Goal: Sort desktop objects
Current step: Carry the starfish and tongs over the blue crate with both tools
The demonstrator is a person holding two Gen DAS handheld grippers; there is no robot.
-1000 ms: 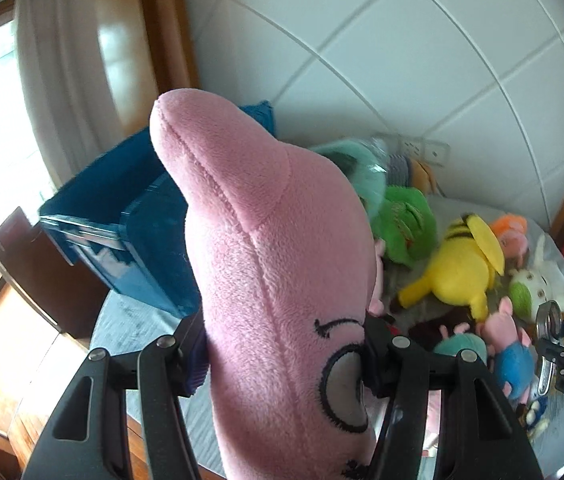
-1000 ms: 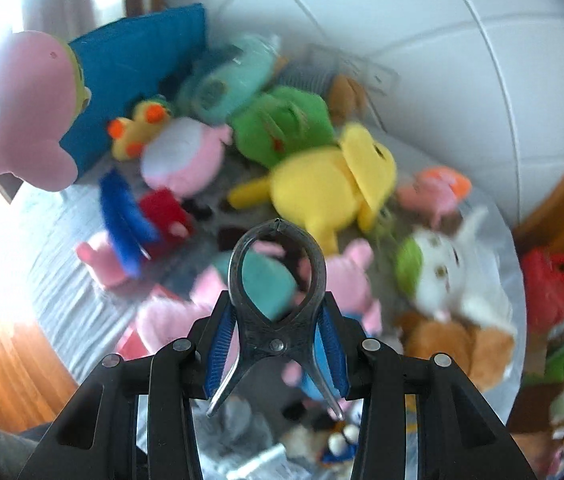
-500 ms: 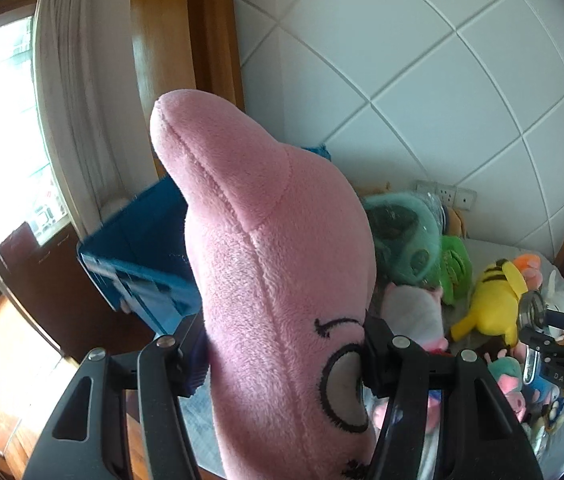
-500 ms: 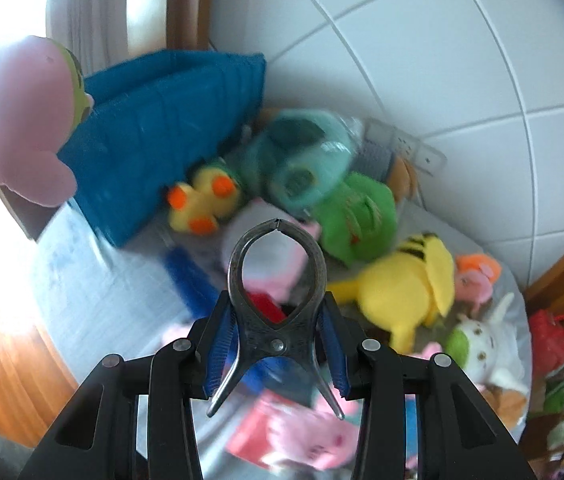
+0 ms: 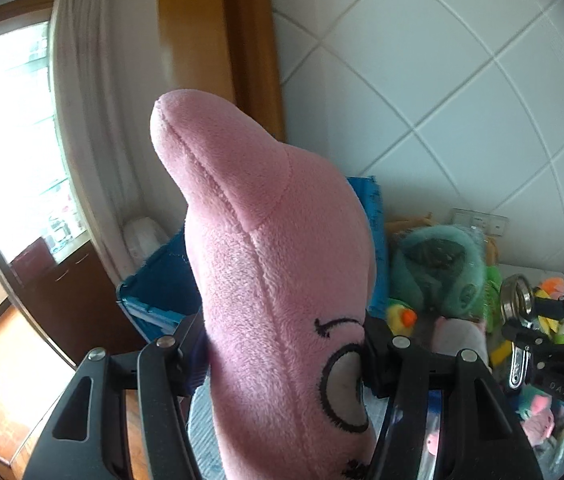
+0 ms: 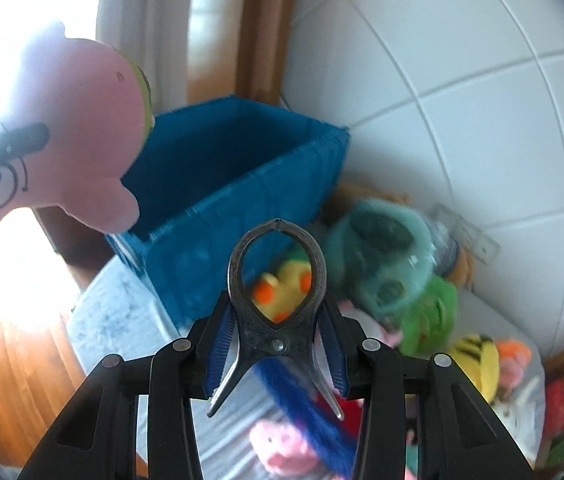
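Left gripper [image 5: 278,350]: closed on a pink plush toy [image 5: 278,280], pinched at the face, pointed tip up, held in the air near the open top of the blue bin [image 6: 242,184]. Right gripper [image 6: 278,344]: closed on a dark metal clamp [image 6: 278,316], squeezed at its handles, ring-shaped jaws meeting at the tip, carried over the table [image 6: 122,320] just in front of the bin.

Progress, as a judgement: mid-sort. Two items in hand, neither set down. Bin interior dark blue, apparently nothing in the part that shows; the floor hidden. Still spread across the table beside the bin: a teal plush [image 6: 377,256], a green plush [image 6: 429,316], a small yellow duck [image 6: 282,292], a yellow-and-black plush [image 6: 477,364], smaller pink plushes [image 6: 282,444] and others too blurred to name. So most of the sorting left to do.

Materials: short, soft pile on the pink toy, raised seam along the middle, embroidered black eye outline. Clamp hard, smooth, worn steel with one rivet. Bin rigid, ribbed plastic walls. Table covered in pale, wrinkled cloth. White glossy tiles behind.
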